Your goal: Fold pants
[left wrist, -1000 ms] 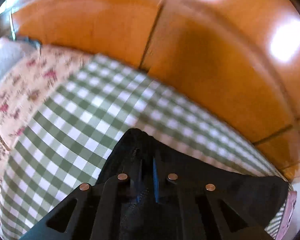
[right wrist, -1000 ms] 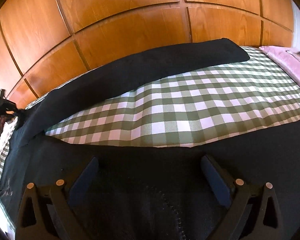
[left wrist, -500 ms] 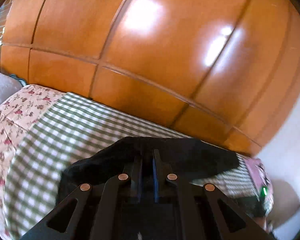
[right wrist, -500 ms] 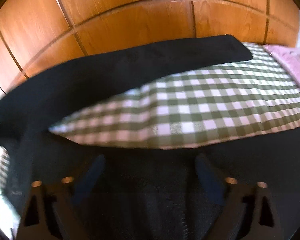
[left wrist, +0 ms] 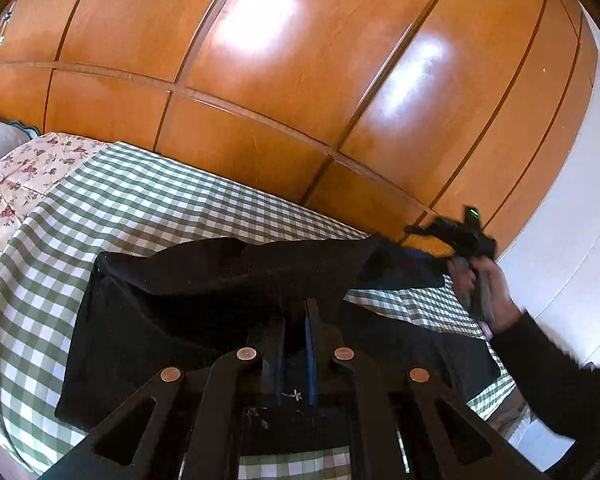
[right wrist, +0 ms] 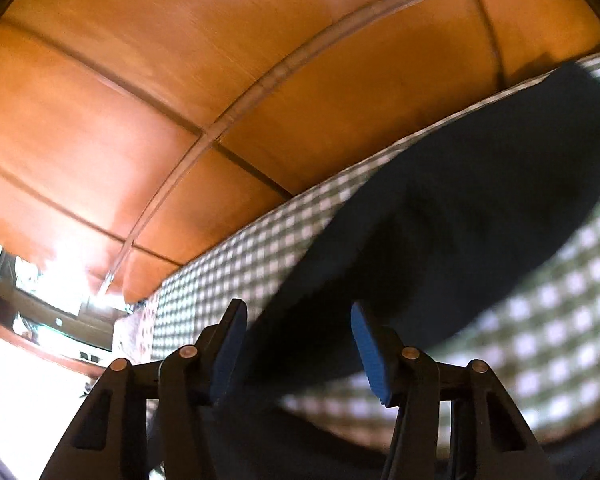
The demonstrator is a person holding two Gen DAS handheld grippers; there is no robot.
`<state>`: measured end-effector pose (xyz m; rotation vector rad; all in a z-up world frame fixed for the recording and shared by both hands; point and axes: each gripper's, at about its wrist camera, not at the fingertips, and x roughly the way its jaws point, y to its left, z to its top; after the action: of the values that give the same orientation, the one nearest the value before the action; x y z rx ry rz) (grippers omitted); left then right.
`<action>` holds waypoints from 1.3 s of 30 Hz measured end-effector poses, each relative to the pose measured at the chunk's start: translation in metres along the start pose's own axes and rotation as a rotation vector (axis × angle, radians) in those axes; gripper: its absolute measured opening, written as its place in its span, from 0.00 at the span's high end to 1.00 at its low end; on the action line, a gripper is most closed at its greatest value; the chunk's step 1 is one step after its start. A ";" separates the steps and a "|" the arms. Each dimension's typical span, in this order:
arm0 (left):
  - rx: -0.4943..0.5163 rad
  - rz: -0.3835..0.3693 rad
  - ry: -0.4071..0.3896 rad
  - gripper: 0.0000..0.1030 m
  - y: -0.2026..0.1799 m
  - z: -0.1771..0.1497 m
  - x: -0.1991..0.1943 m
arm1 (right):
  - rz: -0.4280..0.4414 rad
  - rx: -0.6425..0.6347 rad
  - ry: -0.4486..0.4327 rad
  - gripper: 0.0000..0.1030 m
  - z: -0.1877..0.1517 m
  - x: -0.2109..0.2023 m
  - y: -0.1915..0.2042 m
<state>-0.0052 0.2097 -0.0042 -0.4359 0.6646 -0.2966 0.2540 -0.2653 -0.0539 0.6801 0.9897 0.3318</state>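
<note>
Since a second ago both ends came up off the bed (left wrist: 100,216): my left jaws pinch the black pants (left wrist: 228,276), long axis running rightward to my right gripper (left wrist: 466,236), whose jaws gape around cloth, so left leads the fold.

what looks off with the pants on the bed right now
The black pants are bunched and partly lifted off the checked sheet, not flat. The left tool pinches one fold, and the right tool is open.
</note>
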 end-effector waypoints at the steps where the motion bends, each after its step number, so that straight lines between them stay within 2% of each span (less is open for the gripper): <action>1: 0.000 -0.002 0.000 0.93 0.001 -0.001 0.000 | -0.036 0.029 0.007 0.47 0.010 0.012 0.001; 5: 0.005 0.011 0.012 0.93 0.003 -0.004 0.002 | -0.140 0.073 0.058 0.54 0.032 0.054 0.002; 7: -0.004 0.018 0.017 0.93 0.008 -0.002 0.006 | -0.207 0.086 0.086 0.68 0.039 0.071 -0.005; 8: -0.011 0.023 0.015 0.93 0.011 0.001 0.007 | -0.224 0.088 0.096 0.82 0.042 0.074 -0.010; 9: -0.018 0.041 0.010 0.93 0.016 0.008 0.010 | -0.233 0.081 0.102 0.89 0.043 0.078 -0.011; 10: -0.025 0.069 0.006 0.93 0.021 0.016 0.013 | -0.244 0.071 0.096 0.90 0.045 0.078 -0.013; 14: -0.021 0.153 -0.035 0.93 0.038 0.057 0.025 | -0.155 0.045 0.023 0.91 0.051 0.055 -0.010; 18: 0.003 0.222 -0.098 0.93 0.050 0.105 0.027 | -0.023 -0.016 -0.061 0.91 0.045 0.004 0.009; 22: 0.021 0.261 -0.137 0.93 0.053 0.117 0.015 | 0.110 -0.102 -0.140 0.91 0.015 -0.059 0.021; 26: -0.026 0.276 -0.115 0.93 0.066 0.088 -0.001 | 0.175 -0.204 -0.161 0.91 -0.044 -0.109 0.021; 30: -0.120 0.285 -0.072 0.93 0.084 0.038 -0.016 | 0.193 -0.259 -0.102 0.91 -0.116 -0.133 0.010; 34: -0.261 0.286 0.013 0.90 0.111 -0.022 -0.018 | 0.156 -0.276 0.000 0.93 -0.185 -0.129 -0.009; 36: -0.341 0.317 0.055 0.88 0.124 -0.049 -0.014 | 0.127 -0.258 0.051 0.93 -0.206 -0.117 -0.019; 38: -0.421 0.308 0.056 0.81 0.131 -0.068 -0.016 | 0.098 -0.242 0.080 0.93 -0.216 -0.106 -0.029; 39: -0.461 0.295 0.052 0.80 0.134 -0.075 -0.019 | 0.082 -0.237 0.088 0.93 -0.215 -0.104 -0.035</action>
<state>-0.0516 0.3113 -0.1111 -0.7613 0.8397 0.1308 0.0149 -0.2679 -0.0885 0.4942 0.9890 0.5454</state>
